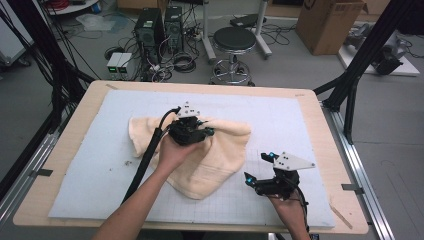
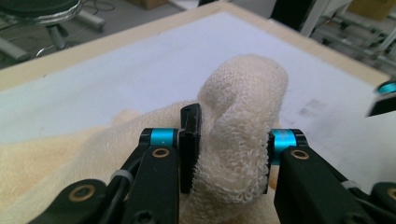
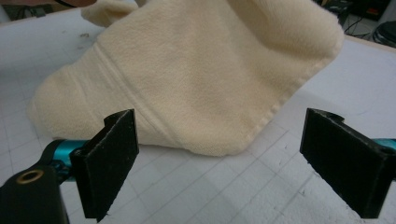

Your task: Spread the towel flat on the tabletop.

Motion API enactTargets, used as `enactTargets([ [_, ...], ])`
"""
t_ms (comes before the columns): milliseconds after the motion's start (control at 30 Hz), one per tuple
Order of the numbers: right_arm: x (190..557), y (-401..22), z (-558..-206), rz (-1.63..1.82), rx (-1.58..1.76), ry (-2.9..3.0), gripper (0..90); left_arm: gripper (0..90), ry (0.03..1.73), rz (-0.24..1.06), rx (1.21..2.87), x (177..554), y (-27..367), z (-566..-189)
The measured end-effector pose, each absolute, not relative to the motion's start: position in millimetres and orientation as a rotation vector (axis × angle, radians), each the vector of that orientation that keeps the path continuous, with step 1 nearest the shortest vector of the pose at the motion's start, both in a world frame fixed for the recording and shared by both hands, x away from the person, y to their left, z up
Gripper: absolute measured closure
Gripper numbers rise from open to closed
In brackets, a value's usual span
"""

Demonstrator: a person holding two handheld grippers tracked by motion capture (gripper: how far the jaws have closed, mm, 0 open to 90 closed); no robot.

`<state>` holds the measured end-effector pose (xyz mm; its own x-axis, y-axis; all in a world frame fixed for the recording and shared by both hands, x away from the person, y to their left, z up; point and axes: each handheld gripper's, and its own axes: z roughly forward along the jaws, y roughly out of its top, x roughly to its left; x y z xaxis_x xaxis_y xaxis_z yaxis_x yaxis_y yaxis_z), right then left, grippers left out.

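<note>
1. Black jaws of the left gripper (image 2: pixel 224 154) pinched a bunched fold of the cream towel (image 1: pixel 210 150) mid-worktop (image 1: pixel 65 150).
2. Right gripper (image 3: pixel 219 163) sat spread and empty, towel's near corner straight ahead of it.

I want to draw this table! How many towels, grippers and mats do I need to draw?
Towel: 1
Grippers: 2, the left gripper and the right gripper
Mat: 1
Total: 4
</note>
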<state>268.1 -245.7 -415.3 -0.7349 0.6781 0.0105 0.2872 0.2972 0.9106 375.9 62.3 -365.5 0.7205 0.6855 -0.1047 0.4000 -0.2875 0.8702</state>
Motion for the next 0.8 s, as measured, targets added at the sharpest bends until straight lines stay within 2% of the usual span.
enactTargets([
  [67,268.5,-244.1,-416.5,1.419,0.871,2.212,10.9,67.0,0.853,0.339,1.909,380.4,67.2,-373.4],
  [100,269.5,-243.7,-417.7,1.418,0.868,2.222,11.0,61.0,0.86,0.339,1.9,381.4,69.7,-375.3],
  [133,269.5,-243.7,-417.7,1.418,0.868,2.222,11.0,61.0,0.861,0.336,1.889,381.4,71.9,-375.9],
  [200,270.8,-243.1,-418.8,1.426,0.87,2.239,11.0,49.1,0.83,0.36,1.895,378.4,78.1,-371.0],
  [300,270.9,-241.9,-419.3,1.428,0.871,2.244,11.0,42.8,0.801,0.388,1.891,372.2,89.8,-362.5],
  [500,269.0,-240.5,-419.0,1.427,0.87,2.25,11.1,37.9,0.796,0.417,1.848,358.9,127.2,-351.3],
  [800,269.1,-236.6,-420.4,1.417,0.856,2.268,11.1,38.3,0.796,0.438,1.796,332.2,172.9,-352.5],
])
